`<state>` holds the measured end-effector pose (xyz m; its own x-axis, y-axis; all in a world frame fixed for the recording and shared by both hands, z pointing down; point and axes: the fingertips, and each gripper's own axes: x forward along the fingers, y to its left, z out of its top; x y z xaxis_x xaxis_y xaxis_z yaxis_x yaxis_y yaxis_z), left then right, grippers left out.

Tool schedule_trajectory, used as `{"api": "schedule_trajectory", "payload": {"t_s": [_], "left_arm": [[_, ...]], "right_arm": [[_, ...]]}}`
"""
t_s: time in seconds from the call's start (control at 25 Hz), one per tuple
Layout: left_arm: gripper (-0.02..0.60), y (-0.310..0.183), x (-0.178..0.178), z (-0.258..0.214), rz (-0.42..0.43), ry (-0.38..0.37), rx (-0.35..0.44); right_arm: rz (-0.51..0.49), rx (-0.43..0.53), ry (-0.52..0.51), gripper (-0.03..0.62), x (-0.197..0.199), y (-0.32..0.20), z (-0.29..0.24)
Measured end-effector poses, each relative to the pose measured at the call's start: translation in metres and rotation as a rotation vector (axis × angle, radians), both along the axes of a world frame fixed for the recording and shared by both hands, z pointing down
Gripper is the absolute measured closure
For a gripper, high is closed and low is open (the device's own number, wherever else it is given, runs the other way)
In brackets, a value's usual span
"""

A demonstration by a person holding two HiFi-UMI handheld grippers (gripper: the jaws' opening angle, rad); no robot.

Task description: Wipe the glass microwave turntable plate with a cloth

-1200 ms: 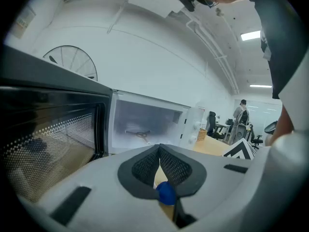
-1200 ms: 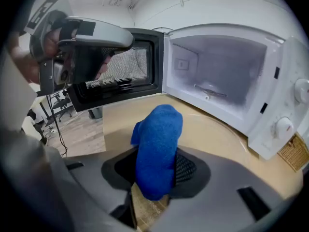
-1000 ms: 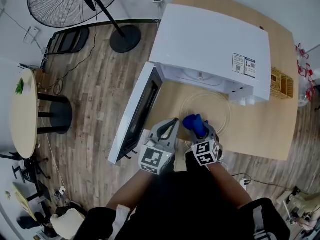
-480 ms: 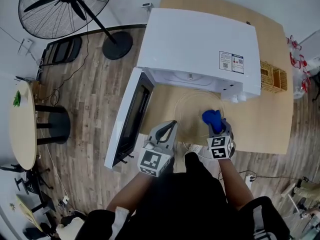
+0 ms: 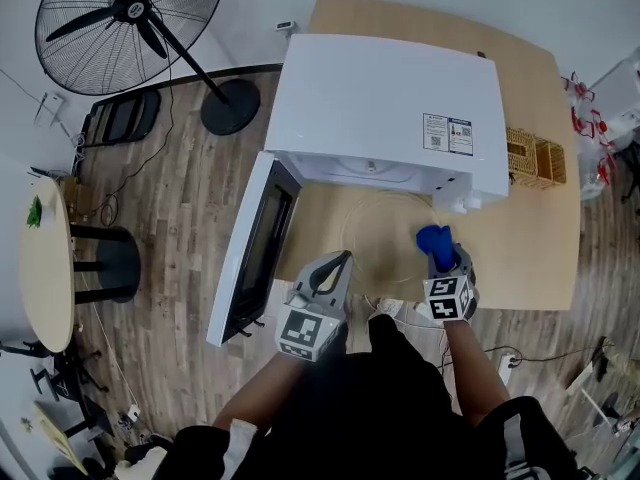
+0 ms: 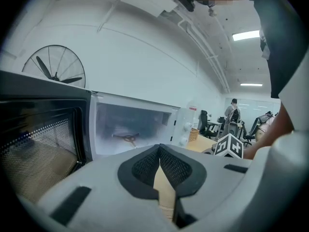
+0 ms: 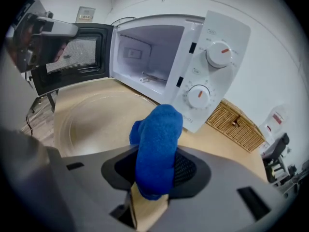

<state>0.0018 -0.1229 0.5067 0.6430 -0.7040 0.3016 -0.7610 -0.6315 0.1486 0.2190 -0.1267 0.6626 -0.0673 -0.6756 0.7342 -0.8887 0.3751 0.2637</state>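
Observation:
The clear glass turntable plate point(image 5: 385, 236) lies flat on the wooden table point(image 5: 520, 238) in front of the open white microwave point(image 5: 385, 98). My right gripper point(image 5: 441, 255) is shut on a blue cloth point(image 5: 433, 237) at the plate's right rim. In the right gripper view the blue cloth point(image 7: 157, 144) sticks up from the jaws, with the plate point(image 7: 99, 120) ahead and to the left. I cannot tell whether the cloth touches the glass. My left gripper point(image 5: 338, 260) is shut with nothing in it, just off the plate's near-left edge.
The microwave door point(image 5: 250, 258) swings open to the left, beside my left gripper. A wicker basket point(image 5: 533, 156) stands at the table's right, behind the microwave's control panel point(image 7: 210, 71). A standing fan point(image 5: 130, 18) is on the floor at far left.
My right gripper has carried the blue cloth rightwards, from the plate's near-left part to its right rim. The left gripper has stayed put and shut.

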Motion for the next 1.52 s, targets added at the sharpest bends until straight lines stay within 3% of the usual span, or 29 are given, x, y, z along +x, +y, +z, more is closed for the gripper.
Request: {"api": "schedule_trajectory", "payload": {"t_s": [0.24,0.48,0.76,0.88,1.04,1.2,1.52], "left_arm": [[0.575,0.001,-0.006,-0.013,0.000,0.011,0.009],[0.575,-0.004,-0.024,-0.028,-0.043,0.007,0.038],[0.575,-0.014,-0.019,-0.069,-0.045,-0.019,0.147],[0.575,-0.018,-0.013,-0.094,-0.039,-0.001,0.202],[0.575,-0.020,-0.013,-0.111,-0.042,0.010,0.245],[0.575,-0.021,-0.015,-0.119,-0.055,0.016,0.263],[0.575,-0.023,-0.008,-0.136,-0.061,0.042,0.297]], "right_arm": [[-0.052,0.118,-0.186,0.448,-0.036,-0.008,-0.049],[-0.170,0.371,-0.292,0.448,-0.070,-0.027,-0.166],[-0.238,0.670,-0.353,0.448,-0.079,-0.036,-0.293],[-0.220,0.708,-0.376,0.448,-0.078,-0.032,-0.318],[-0.280,0.795,-0.341,0.454,-0.086,-0.031,-0.337],[-0.297,0.796,-0.289,0.467,-0.087,-0.029,-0.335],[-0.287,0.800,-0.298,0.467,-0.082,-0.029,-0.338]]}}
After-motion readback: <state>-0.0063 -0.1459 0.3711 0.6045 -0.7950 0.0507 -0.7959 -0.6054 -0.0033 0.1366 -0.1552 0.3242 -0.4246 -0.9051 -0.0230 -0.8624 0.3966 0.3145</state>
